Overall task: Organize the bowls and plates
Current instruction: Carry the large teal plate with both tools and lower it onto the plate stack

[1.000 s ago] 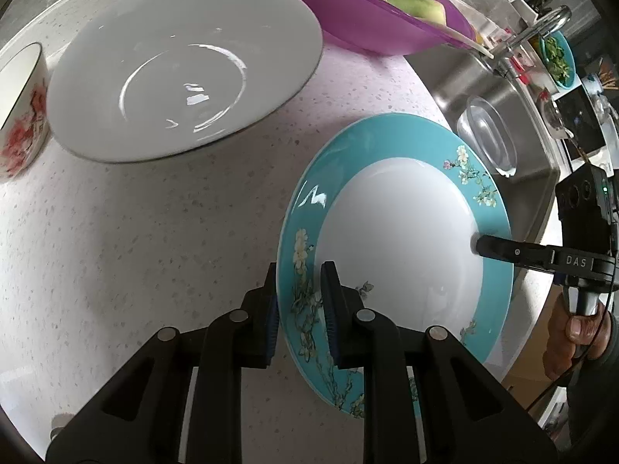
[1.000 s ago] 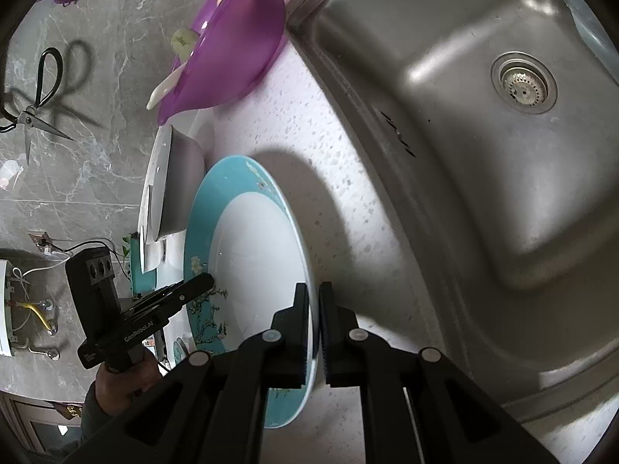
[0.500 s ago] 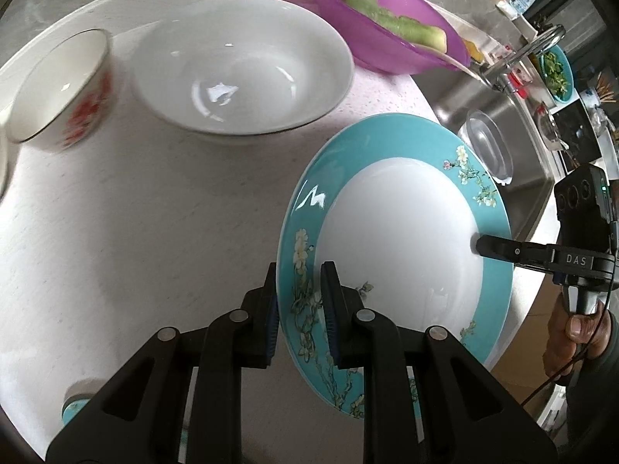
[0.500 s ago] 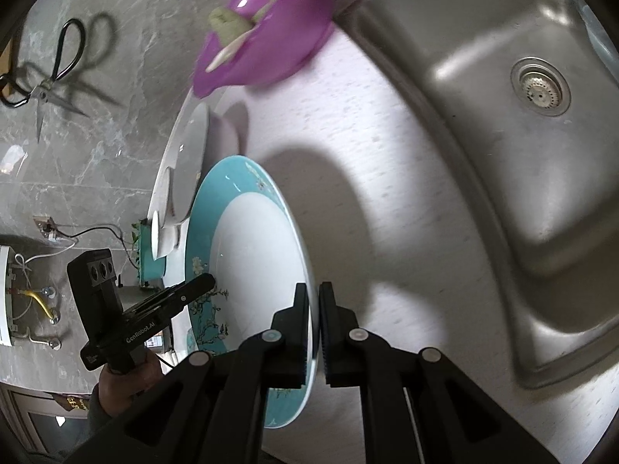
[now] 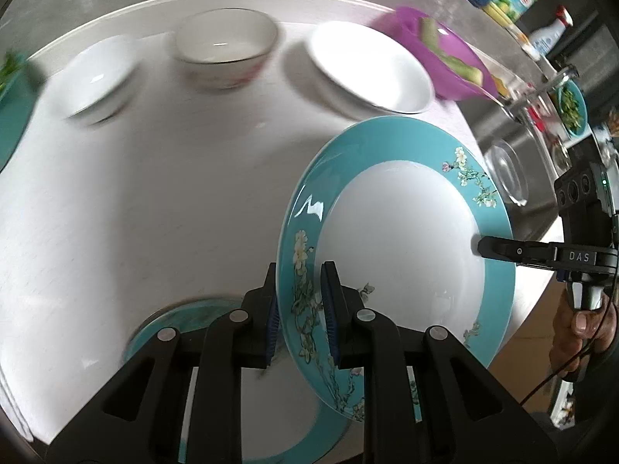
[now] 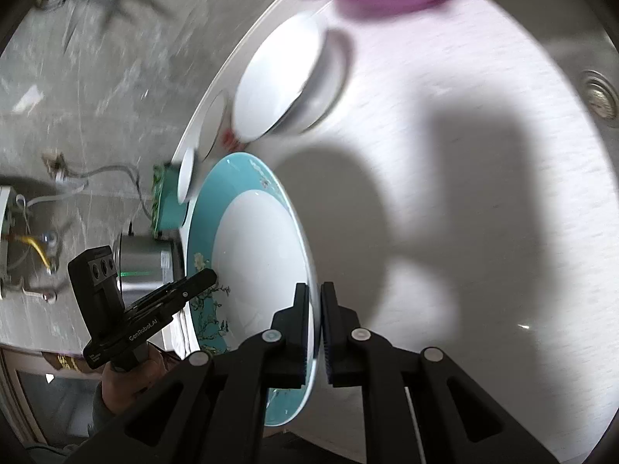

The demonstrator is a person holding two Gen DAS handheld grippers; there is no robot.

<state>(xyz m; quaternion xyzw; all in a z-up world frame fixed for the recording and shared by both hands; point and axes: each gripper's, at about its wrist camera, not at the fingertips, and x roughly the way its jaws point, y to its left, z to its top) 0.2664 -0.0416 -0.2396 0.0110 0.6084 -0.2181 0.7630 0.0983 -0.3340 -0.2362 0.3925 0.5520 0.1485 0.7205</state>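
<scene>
A teal-rimmed plate with a white centre and blossom pattern hangs tilted above the pale counter. My left gripper is shut on its near rim, one pad on each face. On the opposite rim my right gripper is shut too; its tip shows over the plate in the left wrist view. Below the left gripper a second teal plate lies flat on the counter. Along the back stand a small white bowl, a floral bowl and a wide white bowl.
A purple bowl with green vegetable pieces sits beside the wide bowl. The steel sink, with a clear lid in it, lies at the right. A metal pot stands by the marble wall. A teal dish is at the far left.
Both grippers have carried the teal plate up and along the counter, away from the sink. The bowls have slid across the view and a second teal plate has appeared underneath.
</scene>
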